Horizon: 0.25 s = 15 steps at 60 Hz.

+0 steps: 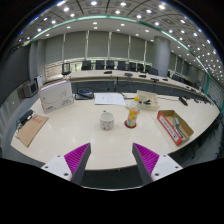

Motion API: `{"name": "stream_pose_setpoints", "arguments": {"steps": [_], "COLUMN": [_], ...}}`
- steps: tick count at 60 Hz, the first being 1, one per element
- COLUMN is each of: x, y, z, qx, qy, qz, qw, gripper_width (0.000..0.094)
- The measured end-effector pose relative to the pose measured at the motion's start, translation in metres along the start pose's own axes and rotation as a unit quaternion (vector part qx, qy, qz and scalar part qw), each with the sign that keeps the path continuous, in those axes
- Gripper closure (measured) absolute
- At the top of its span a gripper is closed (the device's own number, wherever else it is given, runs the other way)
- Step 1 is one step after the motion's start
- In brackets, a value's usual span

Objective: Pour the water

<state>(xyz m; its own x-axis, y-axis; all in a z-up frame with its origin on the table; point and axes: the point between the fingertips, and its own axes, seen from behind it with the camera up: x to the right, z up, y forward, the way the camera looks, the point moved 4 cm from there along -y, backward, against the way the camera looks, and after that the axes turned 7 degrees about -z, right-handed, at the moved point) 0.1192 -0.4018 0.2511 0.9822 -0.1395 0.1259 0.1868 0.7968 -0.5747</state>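
A small white cup (106, 120) stands on the pale table (80, 130), well beyond my fingers. Just to its right is an orange-yellow bottle (131, 115) with a white top, upright. My gripper (111, 160) hangs back over the table's near edge, open, with nothing between its purple pads (76, 156). Both fingers point toward the cup and bottle, which are far out of reach of them.
A red box (175, 126) lies right of the bottle. A wooden board (32, 129) sits at the left, a white box-like device (55, 96) behind it. Papers (110, 99) and a basket (148, 99) lie further back. Dark chairs (110, 66) line the far desks.
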Motion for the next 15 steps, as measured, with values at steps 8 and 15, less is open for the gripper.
{"name": "stream_pose_setpoints", "arguments": {"steps": [8, 15], "x": [-0.005, -0.008], "y": [-0.010, -0.013], "z": [-0.001, -0.004], "qx": [0.013, 0.013], "qy": [-0.019, -0.018], "qz": [-0.004, -0.001], "qw": [1.000, 1.000], "gripper_width": [0.0080, 0.0075]}}
